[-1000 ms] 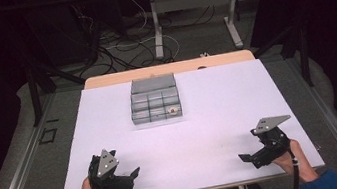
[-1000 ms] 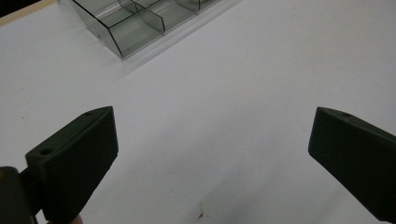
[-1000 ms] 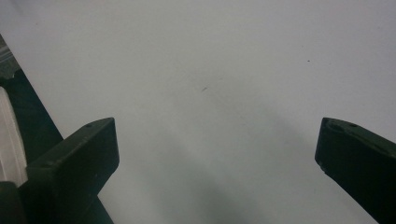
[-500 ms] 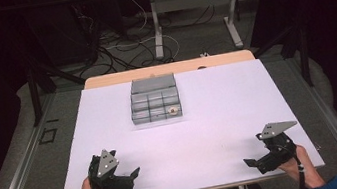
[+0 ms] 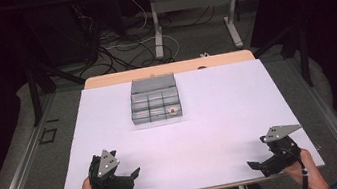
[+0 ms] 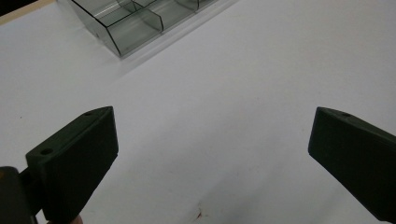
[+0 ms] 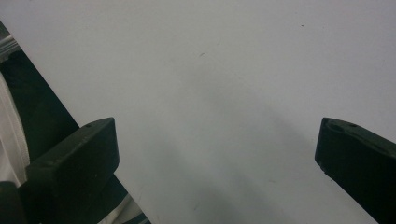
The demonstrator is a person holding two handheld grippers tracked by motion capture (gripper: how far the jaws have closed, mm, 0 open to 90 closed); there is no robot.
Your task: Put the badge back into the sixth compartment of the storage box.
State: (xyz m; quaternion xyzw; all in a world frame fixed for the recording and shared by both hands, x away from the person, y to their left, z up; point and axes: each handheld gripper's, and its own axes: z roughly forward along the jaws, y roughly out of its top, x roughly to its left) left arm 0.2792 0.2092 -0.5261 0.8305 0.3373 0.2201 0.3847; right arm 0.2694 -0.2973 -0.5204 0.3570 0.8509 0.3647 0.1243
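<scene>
Standing by the near edge, I see both hands parked low on the white table cover [image 5: 220, 117]. The one change worth noting is on the right: over the last second the right gripper [image 5: 257, 166] has slid back and down toward the near right corner, and now sits almost at the table's lip, its camera catching the dark drop beyond the edge. The left gripper [image 5: 134, 174] has not shifted; it rests near the near left corner, aimed toward the middle of the table.

Both tools stand wide, their jaws spread far apart with nothing but bare white surface between them in each gripper view. Neither carries anything.

The clear compartment box [image 5: 155, 101] sits well apart from both, at the far middle of the table, its lid tipped up at the back. A small pale item [image 5: 172, 109] lies in the near right compartment; what it is I cannot tell from here. A corner of the box [image 6: 126, 23] shows at the top of the left gripper view.

To my eye the retreat of the right hand reads as settling into a rest pose, not a reach. Work on the box looks either not yet begun or paused.
</scene>
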